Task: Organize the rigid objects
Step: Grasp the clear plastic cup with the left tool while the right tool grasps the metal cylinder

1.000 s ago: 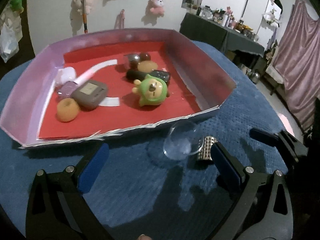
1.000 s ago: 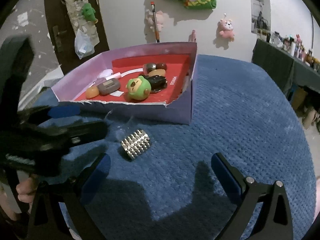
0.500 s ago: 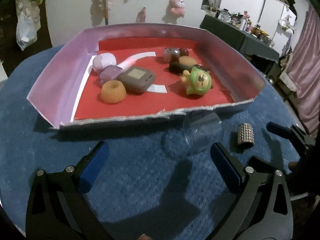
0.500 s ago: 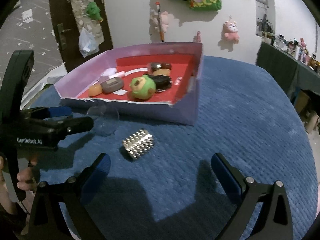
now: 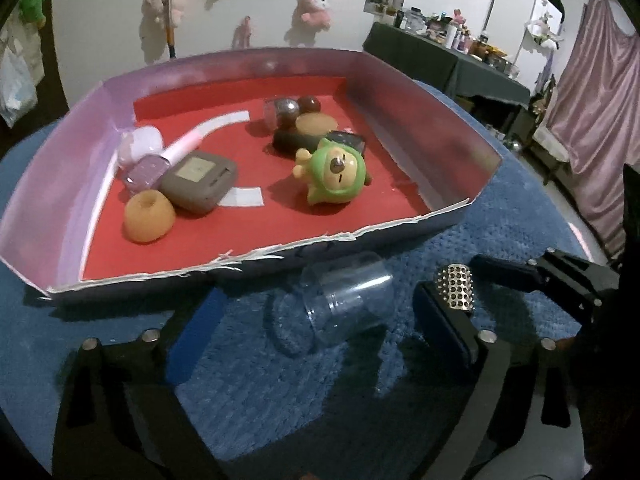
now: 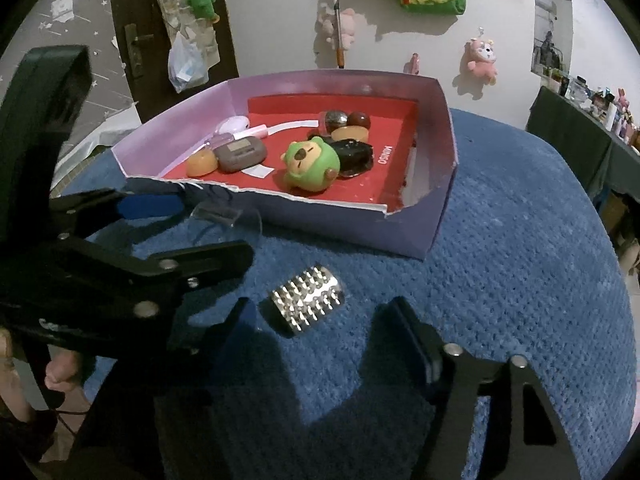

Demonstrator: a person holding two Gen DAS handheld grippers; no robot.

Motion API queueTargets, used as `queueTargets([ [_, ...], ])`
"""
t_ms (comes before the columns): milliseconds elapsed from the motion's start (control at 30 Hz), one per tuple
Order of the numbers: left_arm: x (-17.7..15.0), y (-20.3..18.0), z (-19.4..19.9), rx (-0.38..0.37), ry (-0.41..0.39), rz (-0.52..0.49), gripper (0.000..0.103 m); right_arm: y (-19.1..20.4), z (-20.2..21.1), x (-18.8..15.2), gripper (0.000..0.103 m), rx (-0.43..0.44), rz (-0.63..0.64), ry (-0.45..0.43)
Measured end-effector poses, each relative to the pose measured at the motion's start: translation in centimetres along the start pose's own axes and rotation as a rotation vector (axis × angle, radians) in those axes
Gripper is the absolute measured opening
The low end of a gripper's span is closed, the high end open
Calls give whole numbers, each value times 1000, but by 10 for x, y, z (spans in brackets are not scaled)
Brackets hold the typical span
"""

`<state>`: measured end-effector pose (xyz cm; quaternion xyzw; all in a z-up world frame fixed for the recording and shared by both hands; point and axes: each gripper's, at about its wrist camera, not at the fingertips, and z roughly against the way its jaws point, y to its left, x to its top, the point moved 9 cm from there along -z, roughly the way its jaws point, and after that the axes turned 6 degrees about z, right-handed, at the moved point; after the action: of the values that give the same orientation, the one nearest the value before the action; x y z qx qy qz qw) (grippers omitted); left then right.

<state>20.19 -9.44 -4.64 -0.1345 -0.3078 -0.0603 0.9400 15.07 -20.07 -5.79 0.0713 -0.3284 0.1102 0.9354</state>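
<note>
A clear plastic cup (image 5: 346, 308) lies on its side on the blue cloth, just outside the box's torn front rim (image 5: 280, 254). My left gripper (image 5: 320, 295) straddles the cup with its jaws closing, and the pads stand clear of it. A studded metal cylinder (image 6: 308, 305) lies to the right of the cup. My right gripper (image 6: 318, 307) has the cylinder between its closing jaws, with gaps still showing on both sides. In the right wrist view the left gripper (image 6: 214, 226) reaches in from the left around the cup (image 6: 224, 216).
The purple-walled box (image 6: 400, 240) with a red floor holds a green bear toy (image 5: 336, 176), a grey device (image 5: 198, 180), an orange ring (image 5: 148, 216) and several small items. A hand (image 6: 60, 376) holds the left gripper. Blue cloth stretches to the right.
Both pairs of jaws have narrowed. The left gripper has shifted so the cup lies between its fingers, and the right gripper has closed in around the metal cylinder.
</note>
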Motion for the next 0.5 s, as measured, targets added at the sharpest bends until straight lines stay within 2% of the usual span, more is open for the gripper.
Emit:
queueTargets([
  [67, -3, 2, -4, -14, 21, 15, 66, 1, -1, 0, 53, 2, 1, 1],
  [100, -3, 3, -4, -16, 14, 17, 64, 1, -1, 0, 48, -3, 5, -1],
  [133, -3, 1, -2, -28, 10, 13, 55, 1, -1, 0, 41, -2, 6, 0],
  [200, -4, -7, -1, -56, 11, -8, 43, 2, 0, -1, 41, -4, 9, -1],
  [233, -5, -9, 0, -53, 7, -19, 42, 2, -1, -1, 41, -5, 12, -1],
  [300, -6, -16, 2, -43, -8, -56, 29, 4, 1, -1, 41, -4, 17, -1],
  [500, -2, -14, 18, -51, -40, -57, 24, 8, 7, -2, 40, 9, 11, -3],
])
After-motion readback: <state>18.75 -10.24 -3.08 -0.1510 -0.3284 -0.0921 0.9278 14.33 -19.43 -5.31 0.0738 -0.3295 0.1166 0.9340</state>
